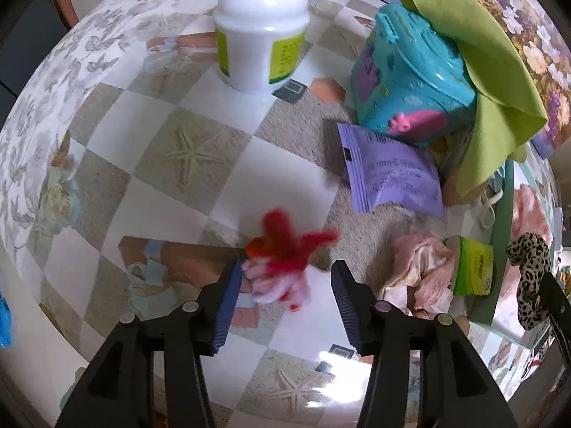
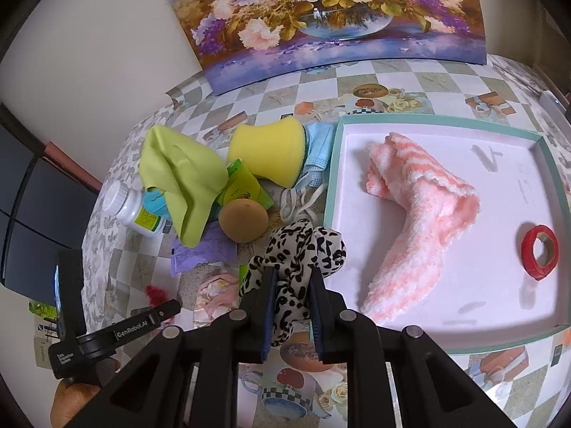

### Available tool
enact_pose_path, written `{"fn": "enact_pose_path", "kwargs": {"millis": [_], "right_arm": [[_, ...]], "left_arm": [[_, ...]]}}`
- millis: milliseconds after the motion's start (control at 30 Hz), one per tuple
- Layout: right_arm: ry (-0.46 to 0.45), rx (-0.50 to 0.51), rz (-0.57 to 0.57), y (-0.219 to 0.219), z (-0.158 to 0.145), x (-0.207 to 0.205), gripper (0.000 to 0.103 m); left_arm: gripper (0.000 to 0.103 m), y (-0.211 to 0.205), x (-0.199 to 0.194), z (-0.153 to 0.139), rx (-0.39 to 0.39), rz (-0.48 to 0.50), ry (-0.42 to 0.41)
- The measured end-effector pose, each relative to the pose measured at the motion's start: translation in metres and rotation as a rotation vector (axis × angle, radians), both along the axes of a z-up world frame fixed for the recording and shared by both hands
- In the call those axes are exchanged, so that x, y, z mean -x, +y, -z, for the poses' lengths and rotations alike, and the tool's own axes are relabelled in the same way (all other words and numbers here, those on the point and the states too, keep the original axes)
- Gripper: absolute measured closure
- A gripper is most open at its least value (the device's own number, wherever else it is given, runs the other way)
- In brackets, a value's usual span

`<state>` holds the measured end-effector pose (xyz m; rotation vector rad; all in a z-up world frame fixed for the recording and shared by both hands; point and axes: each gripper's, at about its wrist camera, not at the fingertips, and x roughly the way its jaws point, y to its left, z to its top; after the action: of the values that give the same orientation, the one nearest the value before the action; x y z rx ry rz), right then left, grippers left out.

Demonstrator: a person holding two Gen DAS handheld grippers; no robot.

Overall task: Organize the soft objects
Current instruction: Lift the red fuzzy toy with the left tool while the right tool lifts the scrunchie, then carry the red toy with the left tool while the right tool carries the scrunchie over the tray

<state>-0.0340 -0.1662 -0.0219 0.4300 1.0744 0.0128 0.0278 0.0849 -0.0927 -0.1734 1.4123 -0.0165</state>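
A red and pink fluffy piece lies blurred on the checked tablecloth, between the jaws of my left gripper. The jaws stand apart; the piece sits close to the left blue pad and clear of the right one. My right gripper is shut on a leopard-print fabric piece, held just left of the teal-rimmed white tray. In the tray lie a pink striped fluffy sock and a red tape roll.
A pile sits left of the tray: white bottle, teal toy box, green cloth, purple packet, crumpled pink cloth, yellow sponge, brown ball, blue mask. A flower painting leans at the back.
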Motion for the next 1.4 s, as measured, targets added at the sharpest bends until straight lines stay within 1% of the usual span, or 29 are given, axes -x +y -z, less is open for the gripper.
{"fn": "enact_pose_path", "kwargs": {"millis": [267,300,367,400,633,700,767,800,867,933,1033,1100,1167,1267,1400], "right_arm": [[0.004,0.002,-0.005,0.001,0.001,0.000,0.084],[0.006,0.003,-0.006,0.001,0.001,0.000,0.084],[0.009,0.004,-0.006,0.001,0.002,-0.001,0.084],[0.009,0.004,-0.006,0.001,0.002,-0.001,0.084],[0.007,-0.001,0.007,-0.003,0.002,-0.001,0.084],[0.003,-0.006,0.015,-0.006,0.000,-0.001,0.084],[-0.013,-0.013,0.037,-0.010,-0.005,0.002,0.084],[-0.033,-0.013,0.053,-0.013,-0.010,0.003,0.084],[-0.071,-0.007,0.075,-0.019,-0.021,0.006,0.084],[-0.110,0.010,0.105,-0.026,-0.033,0.008,0.084],[-0.138,0.049,0.154,-0.040,-0.043,0.010,0.084],[-0.142,0.057,0.189,-0.052,-0.045,0.011,0.084],[-0.134,0.066,0.242,-0.068,-0.043,0.011,0.084],[-0.114,0.086,0.318,-0.093,-0.037,0.012,0.084],[-0.094,0.098,0.400,-0.124,-0.031,0.016,0.084]], "left_arm": [[0.051,0.015,-0.003,-0.001,0.029,-0.039,-0.018],[0.053,0.018,-0.003,-0.001,0.033,-0.044,-0.021],[0.064,0.020,-0.004,-0.001,0.028,-0.049,-0.026],[0.072,0.021,-0.003,0.001,0.026,-0.048,-0.028],[0.074,0.025,-0.008,-0.006,0.046,-0.068,-0.056],[0.074,0.025,-0.006,-0.014,0.046,-0.067,-0.079],[0.074,0.021,-0.004,-0.028,0.040,-0.053,-0.118],[0.074,0.015,0.003,-0.039,0.037,-0.043,-0.145],[0.074,0.005,0.005,-0.060,0.043,-0.013,-0.196],[0.074,-0.012,0.006,-0.084,0.053,0.037,-0.252],[0.074,-0.043,0.005,-0.113,0.075,0.112,-0.309],[0.074,-0.066,0.002,-0.127,0.080,0.160,-0.326],[0.074,-0.093,0.002,-0.137,0.081,0.211,-0.342],[0.074,-0.132,0.000,-0.143,0.093,0.282,-0.353],[0.074,-0.178,-0.002,-0.139,0.110,0.358,-0.332]]}}
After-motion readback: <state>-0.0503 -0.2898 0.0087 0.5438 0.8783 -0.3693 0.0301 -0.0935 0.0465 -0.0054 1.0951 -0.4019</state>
